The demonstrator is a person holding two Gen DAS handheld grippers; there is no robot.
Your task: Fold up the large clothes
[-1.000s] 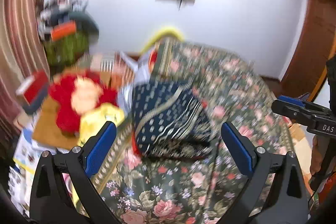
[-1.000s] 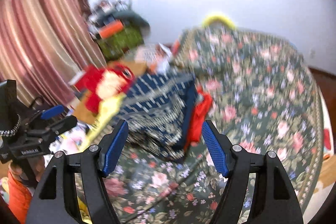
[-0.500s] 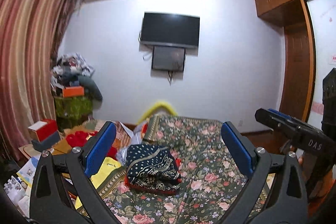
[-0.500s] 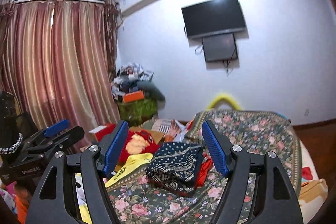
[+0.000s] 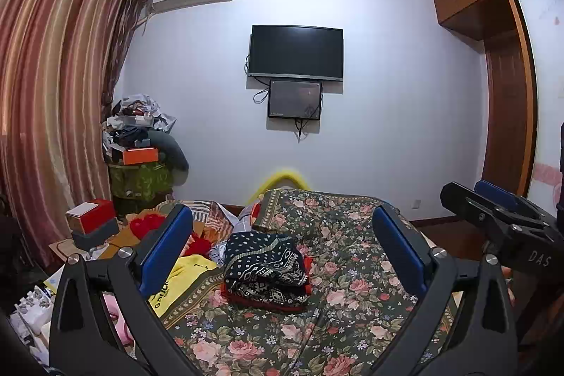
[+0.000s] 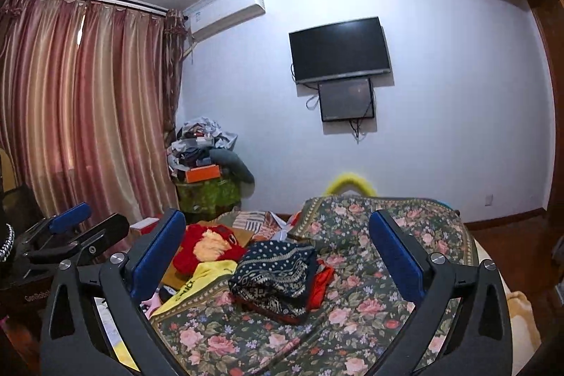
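Left wrist view: we have raised both tools since a second ago, when the cameras looked down, blurred, close over the cloth; now the left gripper [image 5: 282,249] and the right gripper [image 6: 276,252] hover level and well back, each with its fingers spread wide and nothing between them. The folded navy patterned garment [image 5: 265,266] lies apart from both, near the left edge of the floral bedspread [image 5: 352,273], on top of a red garment [image 6: 322,279] whose edge shows beneath it. We judge this fold complete and the pull-back a pause before the next piece. Counted: two grippers, one folded navy garment, one red piece under it, one yellow garment [image 5: 183,273] beside the bed, one red plush toy [image 6: 208,247], two wall-mounted screens [image 5: 295,51].
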